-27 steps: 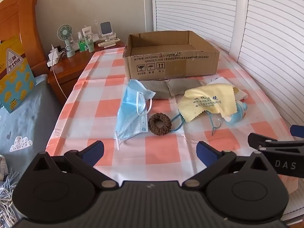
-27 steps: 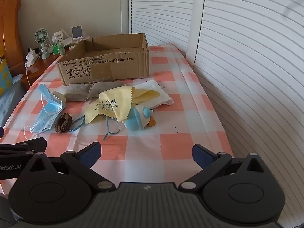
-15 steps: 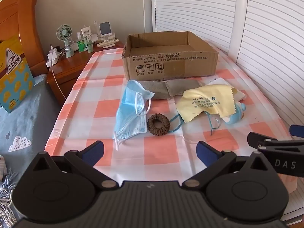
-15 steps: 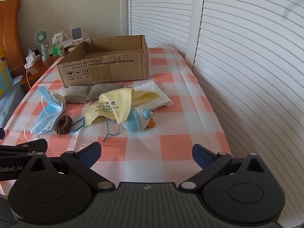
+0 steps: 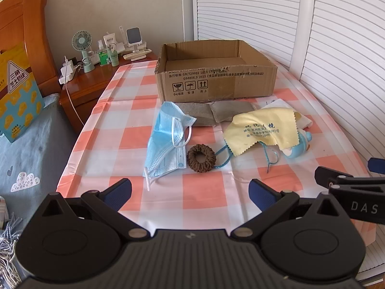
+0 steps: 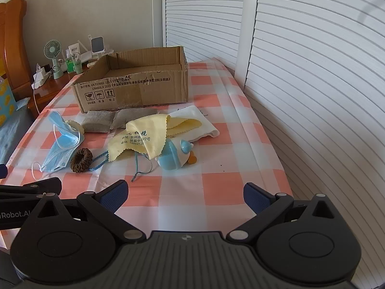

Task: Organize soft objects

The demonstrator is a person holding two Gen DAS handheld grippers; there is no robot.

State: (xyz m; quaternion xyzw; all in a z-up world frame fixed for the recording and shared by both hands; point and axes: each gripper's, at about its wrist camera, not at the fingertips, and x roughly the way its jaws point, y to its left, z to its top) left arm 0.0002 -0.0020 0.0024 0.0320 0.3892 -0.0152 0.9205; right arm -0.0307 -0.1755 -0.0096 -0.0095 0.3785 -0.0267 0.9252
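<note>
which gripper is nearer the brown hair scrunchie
Left. The scrunchie lies just ahead of the left gripper, between its open jaws' line; the right gripper sits further off to its right.

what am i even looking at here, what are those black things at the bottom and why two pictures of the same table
The black shapes are two hand-held grippers, each with two blue-padded fingers; a person carries one in each hand. Each has a wide-angle camera looking forward along its fingers, so you get two views of one scene.

One picture comes from the left gripper, the other from the right gripper. Both stand wide open and hold nothing.

On the checked tablecloth lie soft things: a blue face mask, a brown hair scrunchie, a yellow cleaning cloth draped partly over a blue duck toy, a white cloth and grey fabric pieces. Behind them stands an open cardboard box, which looks empty. Presumably the soft things are meant to go in there.
</note>
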